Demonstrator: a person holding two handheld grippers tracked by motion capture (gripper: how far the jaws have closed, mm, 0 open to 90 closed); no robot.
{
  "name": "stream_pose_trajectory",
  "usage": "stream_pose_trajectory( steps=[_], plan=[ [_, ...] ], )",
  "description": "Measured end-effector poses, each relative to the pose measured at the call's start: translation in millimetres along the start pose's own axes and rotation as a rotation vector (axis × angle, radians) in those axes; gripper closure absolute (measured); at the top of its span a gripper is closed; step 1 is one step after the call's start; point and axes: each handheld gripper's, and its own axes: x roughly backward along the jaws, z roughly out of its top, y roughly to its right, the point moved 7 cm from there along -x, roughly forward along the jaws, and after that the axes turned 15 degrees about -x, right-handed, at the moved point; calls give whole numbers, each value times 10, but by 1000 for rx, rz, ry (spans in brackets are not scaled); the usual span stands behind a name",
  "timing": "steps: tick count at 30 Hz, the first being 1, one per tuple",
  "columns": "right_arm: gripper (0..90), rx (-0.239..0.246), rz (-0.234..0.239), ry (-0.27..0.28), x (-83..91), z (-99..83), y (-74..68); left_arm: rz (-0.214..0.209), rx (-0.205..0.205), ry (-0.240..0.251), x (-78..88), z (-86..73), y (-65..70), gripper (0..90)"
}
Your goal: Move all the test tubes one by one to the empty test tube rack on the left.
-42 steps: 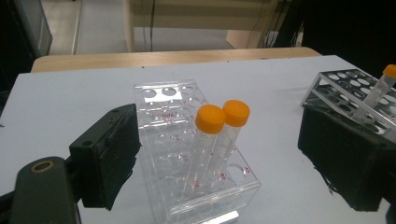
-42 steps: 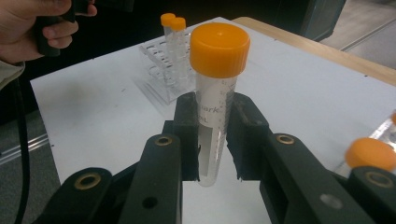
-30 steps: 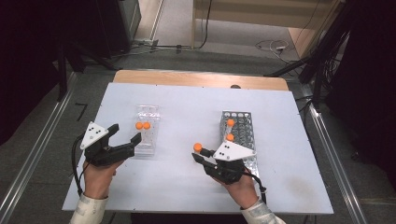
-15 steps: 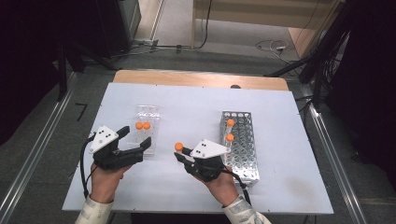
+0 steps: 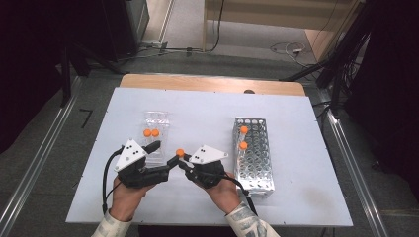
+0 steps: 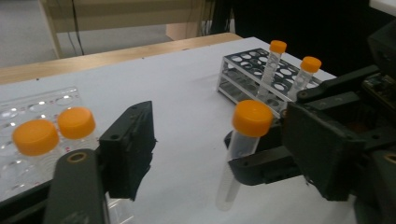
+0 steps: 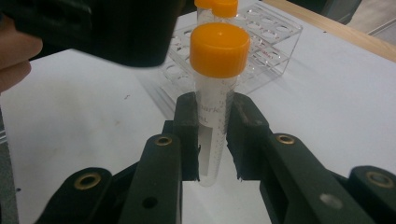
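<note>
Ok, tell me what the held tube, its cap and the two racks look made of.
Tube: clear plastic by the look, see-through with printed markings. Cap: matte orange plastic, faintly ridged side. Rack with two tubes on the right: probably metal, silvery perforated sheet. Rack on the left: transparent, likely acrylic, glossy edges.

The table (image 5: 296,197) is overlooked from above; close, low views are taken along each gripper's jaws, the capped tube (image 6: 245,140) being shared.

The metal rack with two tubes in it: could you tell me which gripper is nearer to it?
Right. The right gripper is just beside the metal rack; the left gripper lies beyond it.
</note>
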Motion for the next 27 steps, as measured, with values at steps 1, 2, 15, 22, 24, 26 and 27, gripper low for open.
stream_pose_trajectory(
  steps=[1,2,15,22,24,26,27],
  plan=[
    [724,-2,2,-2,-12,1,-6,-6,-5,1,-7,-2,15,291],
    [724,-5,6,-2,-24,1,-13,-9,-6,3,-14,-3,29,319],
    [724,3,41,-13,-117,9,-148,-41,-20,9,-40,-39,62,606],
    [723,4,44,-14,-116,11,-163,-32,-15,0,-41,-48,58,686],
    [724,5,45,-13,-116,12,-163,-30,-16,-2,-40,-47,58,687],
    [723,2,47,-13,-117,12,-164,-26,-18,-5,-39,-45,59,692],
    [723,1,49,-13,-117,12,-164,-25,-18,-6,-39,-46,59,696]
  ],
)
